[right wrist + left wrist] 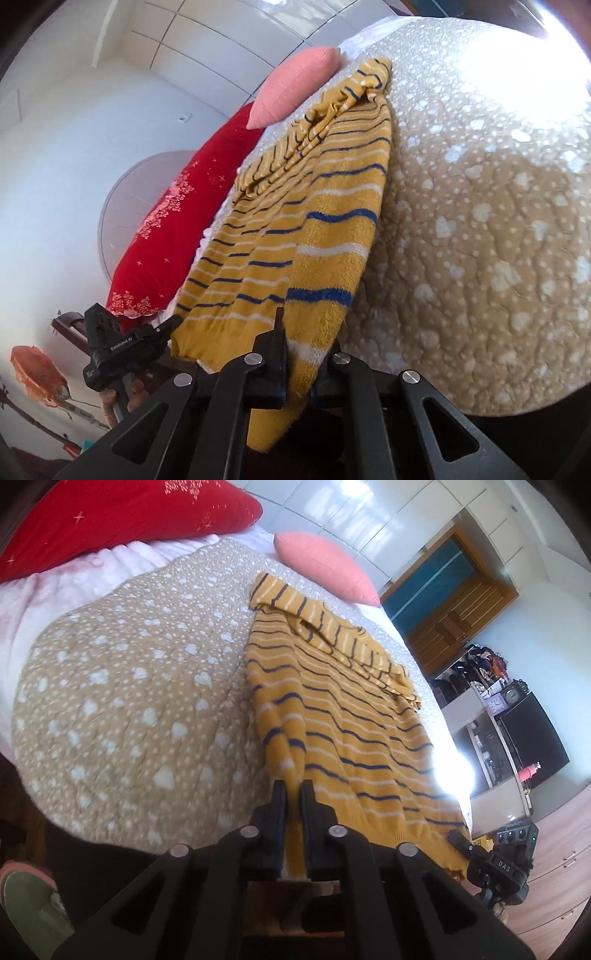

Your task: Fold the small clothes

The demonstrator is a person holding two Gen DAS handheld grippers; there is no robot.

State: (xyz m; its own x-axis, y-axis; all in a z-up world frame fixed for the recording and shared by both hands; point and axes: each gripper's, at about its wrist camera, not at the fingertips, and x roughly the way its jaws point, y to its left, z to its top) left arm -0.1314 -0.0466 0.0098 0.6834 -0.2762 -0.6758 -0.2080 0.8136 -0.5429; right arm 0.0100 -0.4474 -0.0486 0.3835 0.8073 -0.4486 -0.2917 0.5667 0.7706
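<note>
Sweater (343, 716), mustard yellow with thin navy and white stripes, lies on the bed (122, 686), spread over a tan quilt printed with white dots and hearts. It stretches away from both pairs of fingers toward the far end of the bed, where one sleeve (314, 616) is folded across its upper part.

In the left wrist view, the left gripper (294, 794) has its fingers (279, 808) closed narrow on the near hem of the sweater; a strip of the yellow knit passes between the two black pads and hangs down below them. The cloth just ahead of the fingertips rises in a small ridge. To the right of these fingers, near the other corner of the hem, the right gripper appears as a black tool.

In the right wrist view, the right gripper (306, 332) also holds the hem: its fingers (277, 343) are pressed together on a thick fold of the knit, which drapes over and partly hides the right finger. To the left of these fingers the left gripper shows, with a hand (122, 398) under it.

Beyond the sweater, far from the fingers, a pink cushion (325, 565) and a red pillow (122, 513) rest at the head of the bed.
</note>
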